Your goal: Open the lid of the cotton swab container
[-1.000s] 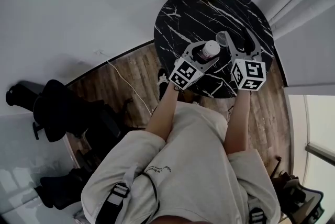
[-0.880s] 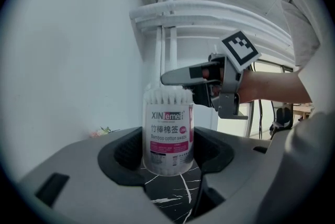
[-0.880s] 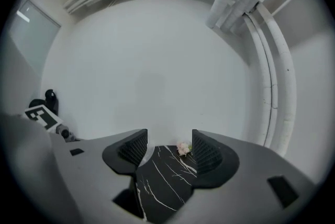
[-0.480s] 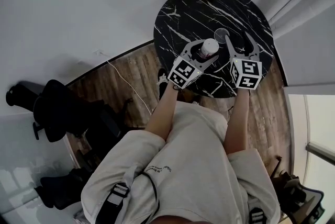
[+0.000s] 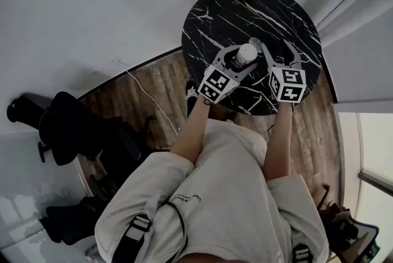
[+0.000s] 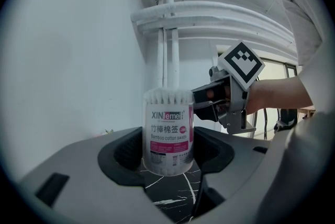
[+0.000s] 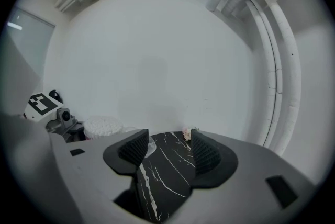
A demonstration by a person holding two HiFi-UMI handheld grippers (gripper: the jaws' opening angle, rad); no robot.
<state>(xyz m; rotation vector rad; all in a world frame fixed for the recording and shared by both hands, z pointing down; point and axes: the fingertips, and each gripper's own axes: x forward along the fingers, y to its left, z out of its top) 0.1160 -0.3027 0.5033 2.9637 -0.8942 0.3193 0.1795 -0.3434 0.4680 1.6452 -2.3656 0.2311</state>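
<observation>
The cotton swab container (image 6: 167,134) stands upright on the black surface (image 5: 233,10), pinched by my left claw (image 6: 168,157), swab tips bare on top. What looks like its clear lid (image 7: 149,148) lies just beside it. My right claw (image 7: 170,149) is spread and empty, so I judge the opening done.

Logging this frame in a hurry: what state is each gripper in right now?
Left gripper: jaws closed on the cotton swab container.
Right gripper: jaws open, nothing between them.
</observation>
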